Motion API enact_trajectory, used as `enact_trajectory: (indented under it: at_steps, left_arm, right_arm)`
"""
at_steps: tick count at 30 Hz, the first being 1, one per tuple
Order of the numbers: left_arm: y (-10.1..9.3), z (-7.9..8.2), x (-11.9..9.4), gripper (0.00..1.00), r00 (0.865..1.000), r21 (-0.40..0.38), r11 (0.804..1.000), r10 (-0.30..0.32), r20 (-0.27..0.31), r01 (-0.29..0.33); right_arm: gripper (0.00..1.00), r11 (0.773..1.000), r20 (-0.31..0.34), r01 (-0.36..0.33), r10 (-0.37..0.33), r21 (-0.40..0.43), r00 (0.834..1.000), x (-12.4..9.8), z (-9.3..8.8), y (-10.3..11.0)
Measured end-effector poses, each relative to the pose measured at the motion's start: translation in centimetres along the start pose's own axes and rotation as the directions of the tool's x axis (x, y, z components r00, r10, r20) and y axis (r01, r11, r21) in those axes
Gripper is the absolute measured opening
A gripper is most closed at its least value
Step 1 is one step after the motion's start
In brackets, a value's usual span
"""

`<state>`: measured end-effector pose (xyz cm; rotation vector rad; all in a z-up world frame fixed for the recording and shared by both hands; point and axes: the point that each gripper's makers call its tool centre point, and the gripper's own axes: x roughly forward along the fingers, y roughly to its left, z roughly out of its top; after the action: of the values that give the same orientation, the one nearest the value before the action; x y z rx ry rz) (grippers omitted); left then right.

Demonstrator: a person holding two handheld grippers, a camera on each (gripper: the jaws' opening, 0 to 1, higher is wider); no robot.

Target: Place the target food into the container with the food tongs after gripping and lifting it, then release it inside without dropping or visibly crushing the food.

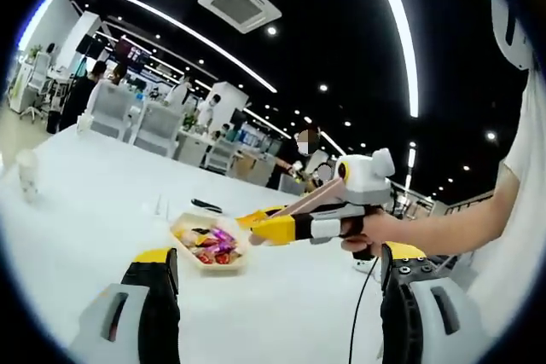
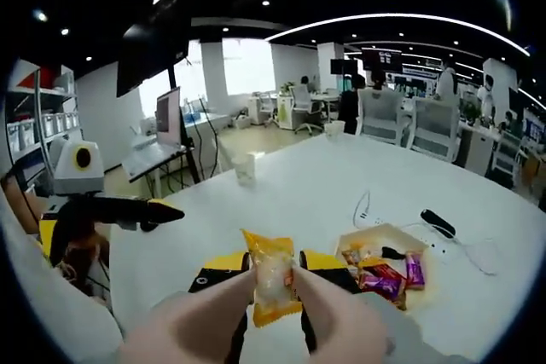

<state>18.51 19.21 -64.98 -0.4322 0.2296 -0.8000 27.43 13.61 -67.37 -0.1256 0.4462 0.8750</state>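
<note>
Snack packet (image 2: pixel 271 277) (label unreadable) in right gripper (image 2: pixel 271 283).

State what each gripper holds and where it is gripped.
The right gripper drives tongs that pinch a yellow snack packet across its middle, above the table. The left gripper is open and holds nothing.

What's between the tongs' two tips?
A yellow-orange plastic snack packet, pinched between the beige food tongs' tips, seen in the right gripper view.

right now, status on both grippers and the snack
Right gripper shut on tongs, tongs pinching the orange snack packet, lifted. Left gripper open. Container ahead, partly filled, path unobstructed.
</note>
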Motion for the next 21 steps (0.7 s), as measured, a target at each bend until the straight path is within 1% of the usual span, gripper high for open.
enact_trajectory:
  at_steps: [2, 3, 4, 9, 11, 12, 16, 20, 21]
  left_arm:
    - [-0.2, 0.0, 0.0, 0.99, 1.0, 0.009, 1.0, -0.002, -0.002, 0.002]
    - [-0.4, 0.3, 0.0, 0.99, 1.0, 0.028, 1.0, -0.007, 0.011, 0.007]
    - [-0.5, 0.4, 0.1, 0.99, 1.0, 0.027, 1.0, -0.011, 0.014, 0.011]
    - [-0.9, 0.4, 0.6, 0.99, 1.0, 0.031, 0.999, -0.026, -0.003, 0.026]
    - [-0.9, 0.3, 0.8, 0.99, 1.0, 0.034, 0.999, -0.022, -0.005, 0.022]
    - [-0.9, 0.2, 0.8, 0.99, 1.0, 0.036, 0.999, -0.018, -0.003, 0.018]
    - [-0.8, -0.8, 1.3, 0.99, 1.0, 0.034, 0.999, 0.002, -0.02, -0.001]
    - [-1.6, -1.3, 1.7, 0.99, 1.0, 0.032, 0.999, -0.008, -0.024, 0.009]
    - [-1.8, -1.4, 1.9, 0.99, 1.0, 0.03, 0.999, -0.014, -0.025, 0.015]
  right_arm:
    - [0.22, 1.0, 0.007, 0.003, -0.003, -0.009, 1.0, -0.1, 0.4, -0.3]
    - [0.22, 1.0, 0.008, 0.008, -0.008, -0.02, 1.0, -0.2, 0.6, -0.6]
    - [0.22, 1.0, 0.006, 0.009, -0.009, -0.021, 1.0, -0.3, 0.7, -0.8]
    - [0.22, 0.999, 0.015, 0.023, -0.022, -0.034, 1.0, -1.2, 1.6, -1.8]
    - [0.22, 0.997, 0.011, 0.032, -0.032, -0.067, 0.999, -1.5, 1.7, -2.1]
    - [0.22, 0.995, 0.003, 0.035, -0.035, -0.088, 0.999, -1.6, 1.6, -2.2]
    - [0.22, 0.995, 0.0, 0.031, -0.032, -0.098, 1.0, -2.0, 1.7, -2.1]
    - [0.23, 0.993, 0.006, 0.032, -0.032, -0.117, 0.999, -2.6, 2.0, -2.2]
    - [0.23, 0.99, 0.004, 0.041, -0.041, -0.136, 0.999, -2.8, 2.0, -2.3]
